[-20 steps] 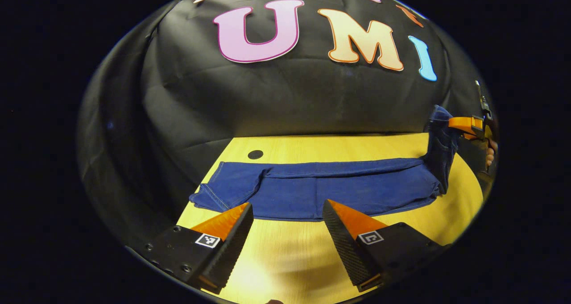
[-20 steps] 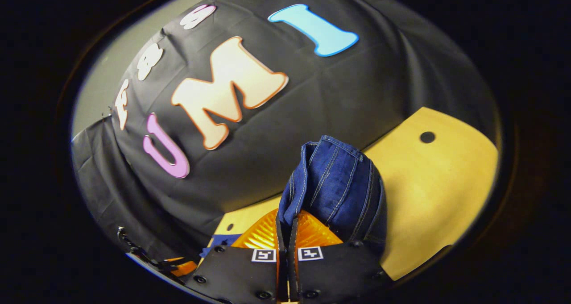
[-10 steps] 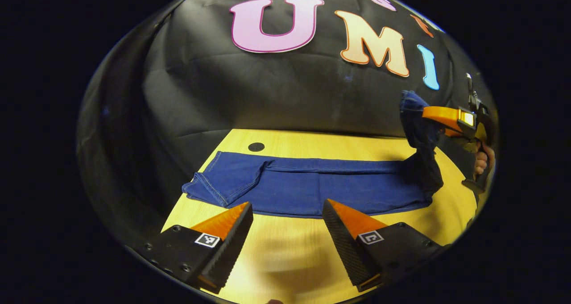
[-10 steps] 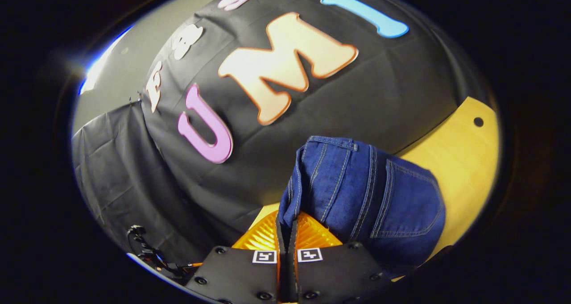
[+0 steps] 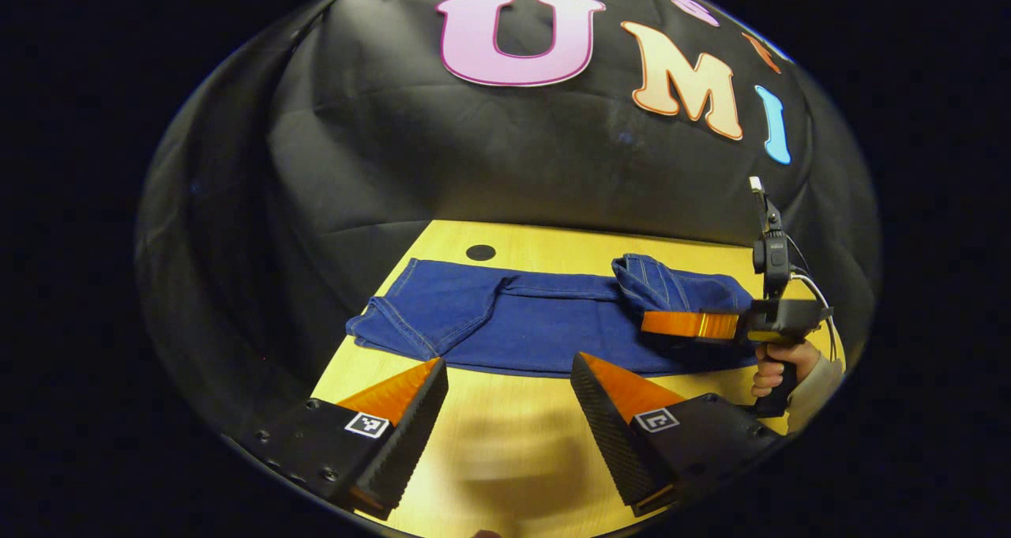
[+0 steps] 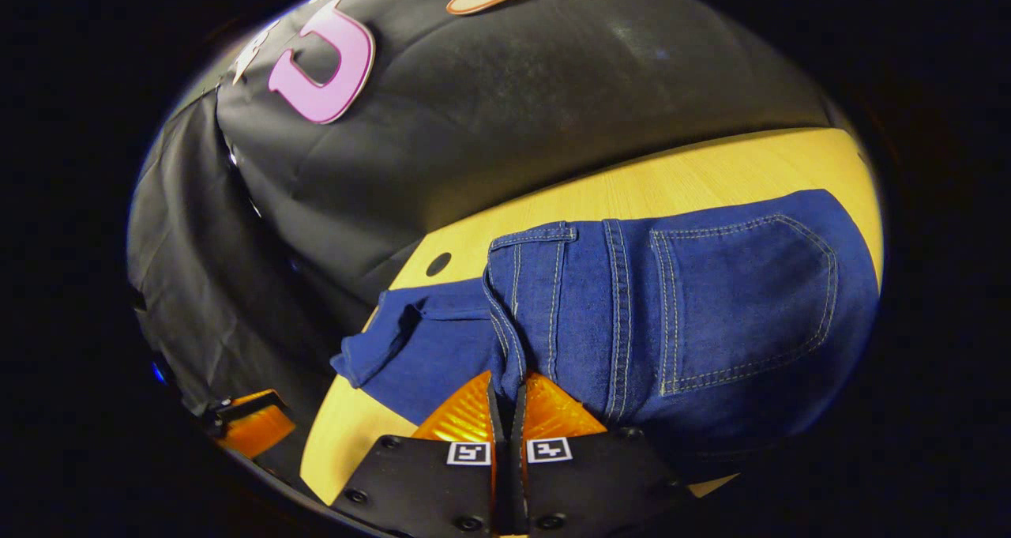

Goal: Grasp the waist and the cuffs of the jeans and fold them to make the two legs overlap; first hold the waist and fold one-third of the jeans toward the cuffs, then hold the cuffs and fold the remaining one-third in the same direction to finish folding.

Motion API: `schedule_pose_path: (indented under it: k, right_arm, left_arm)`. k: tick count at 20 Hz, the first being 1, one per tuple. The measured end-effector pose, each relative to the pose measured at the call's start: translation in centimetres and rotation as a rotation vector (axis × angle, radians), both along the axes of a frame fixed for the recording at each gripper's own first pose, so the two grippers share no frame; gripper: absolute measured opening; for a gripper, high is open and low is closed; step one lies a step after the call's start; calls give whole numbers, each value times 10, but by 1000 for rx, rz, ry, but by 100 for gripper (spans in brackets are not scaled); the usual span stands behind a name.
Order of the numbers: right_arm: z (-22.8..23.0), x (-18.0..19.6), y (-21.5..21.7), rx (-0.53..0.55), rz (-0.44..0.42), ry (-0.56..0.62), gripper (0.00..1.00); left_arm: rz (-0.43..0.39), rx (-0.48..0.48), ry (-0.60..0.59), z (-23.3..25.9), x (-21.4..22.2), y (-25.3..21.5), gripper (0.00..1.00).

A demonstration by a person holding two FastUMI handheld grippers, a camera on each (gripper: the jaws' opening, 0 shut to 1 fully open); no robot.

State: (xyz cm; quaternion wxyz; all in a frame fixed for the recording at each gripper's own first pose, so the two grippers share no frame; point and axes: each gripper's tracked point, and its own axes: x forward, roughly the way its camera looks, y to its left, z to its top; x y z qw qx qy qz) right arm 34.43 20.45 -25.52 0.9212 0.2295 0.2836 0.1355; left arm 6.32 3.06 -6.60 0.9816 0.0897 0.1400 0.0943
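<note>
- Booth setting: black cloth wall behind a yellow wooden table [image 5: 553,242], with a small dark round hole [image 5: 480,252] near the table's far edge.

Left gripper view
- Left gripper [image 5: 509,380]: my own; jaws spread wide, nothing between them, hovering over bare table just short of the near edge of the denim.
- Jeans [image 5: 513,325]: dark blue, legs already overlapped, lying flat with the long axis running across the view. Cuffs [image 5: 379,329] at the left end, ahead and slightly left of my left gripper.
- Waist [image 5: 655,281]: at the right end, turned over onto the legs as a raised roll.
- Right gripper [image 5: 679,325]: farther off at the right, lying sideways over the folded waist end, a hand [image 5: 778,364] on its handle.

Right gripper view
- Right gripper [image 6: 508,400]: jaws closed on the waist [image 6: 505,340], denim pinched between them at the waistband edge.
- Back pocket [image 6: 742,301]: faces up on the folded panel, which lies over the legs [image 6: 426,348] extending away to the left toward the hole [image 6: 437,264].

Judgement
- First third looks laid over; the waist is not yet let go.
- Coming move turns on the cuffs: they lie at the far end of the long axis from the right gripper, and my left gripper is much the nearer. Folding direction would run along that axis toward the waist end.
</note>
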Motion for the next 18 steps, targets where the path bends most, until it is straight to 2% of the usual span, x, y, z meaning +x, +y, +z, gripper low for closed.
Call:
schedule_pose_path:
  k: [8, 11, 12, 15, 18]
  right_arm:
    - [-12, -3, -12, -198, -1, 26, 3]
    - [-16, -2, -11, -249, -8, 45, 3]
    - [-16, -2, -12, -269, -7, 46, 0]
    - [-15, -3, -12, -307, -12, 42, 3]
    - [-13, -3, -13, -313, -20, 32, 5]
  left_arm:
    - [92, -15, -6, 5, -15, 53, 96]
    - [83, -36, 24, -6, -15, 69, 96]
    - [85, -36, 45, -13, -14, 78, 98]
    - [68, -69, 87, -30, 1, 89, 97]
    - [63, -56, 133, -48, 20, 100, 95]
